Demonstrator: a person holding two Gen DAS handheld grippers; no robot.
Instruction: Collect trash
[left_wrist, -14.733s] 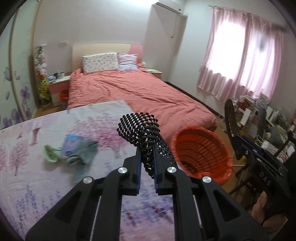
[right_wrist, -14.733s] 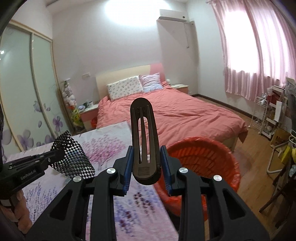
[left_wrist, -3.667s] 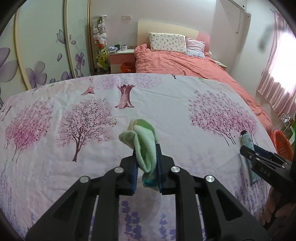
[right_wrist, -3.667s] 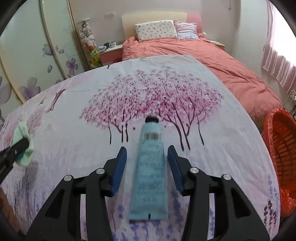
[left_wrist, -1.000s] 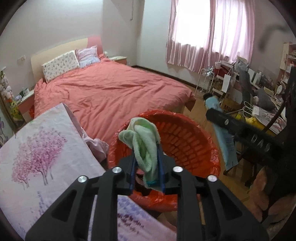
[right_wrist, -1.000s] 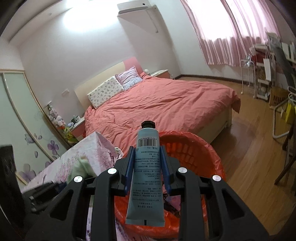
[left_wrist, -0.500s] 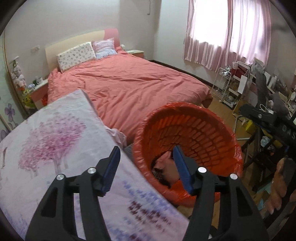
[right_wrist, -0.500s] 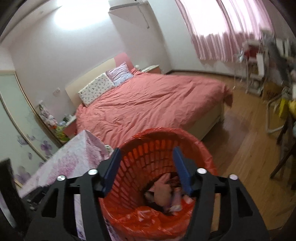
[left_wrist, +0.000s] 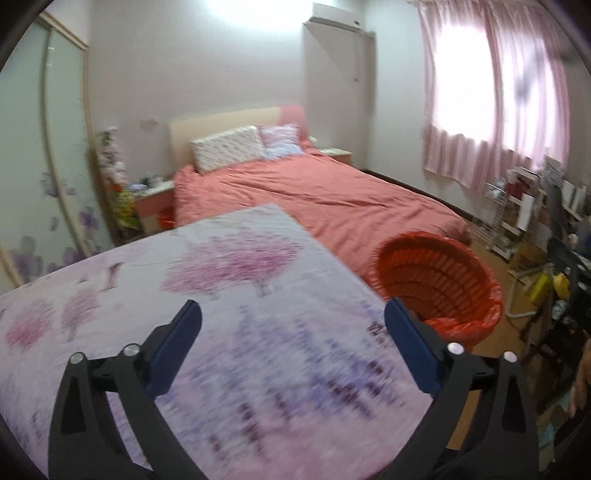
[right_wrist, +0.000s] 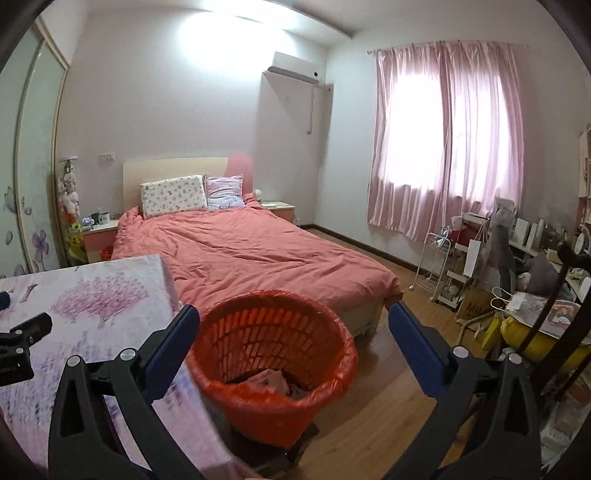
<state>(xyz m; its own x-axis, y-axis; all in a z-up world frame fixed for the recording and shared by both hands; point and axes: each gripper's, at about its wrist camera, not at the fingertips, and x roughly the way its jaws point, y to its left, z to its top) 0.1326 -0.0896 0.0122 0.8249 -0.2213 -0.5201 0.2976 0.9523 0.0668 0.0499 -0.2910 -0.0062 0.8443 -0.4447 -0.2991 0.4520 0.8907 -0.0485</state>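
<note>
Right wrist view looks over the red mesh waste basket (right_wrist: 275, 354), which stands on the wooden floor just beside the corner of the table with the cherry-tree cloth (right_wrist: 92, 295). The right gripper (right_wrist: 293, 345) has its jaws opening to their widest, with nothing between the blue pads; the basket merely shows through the gap. Crumpled pinkish and grey scraps lie at the bottom of the basket, so the trash is inside it. The left gripper (left_wrist: 293, 345) hangs above the cloth on the table's side of the basket, jaws likewise spreading wide and empty, and the basket (left_wrist: 437, 280) sits off past its right finger. That view is blurred, yet no loose item shows on the visible stretch of cloth (left_wrist: 236, 280).

By my judgement the drop-off step is finishing: both tongs are empty and the load is in the basket. Next comes a sweep of the tabletop away from the basket for any remaining trash; if some turns up, a gripper must straddle it with open jaws before closing.
</note>
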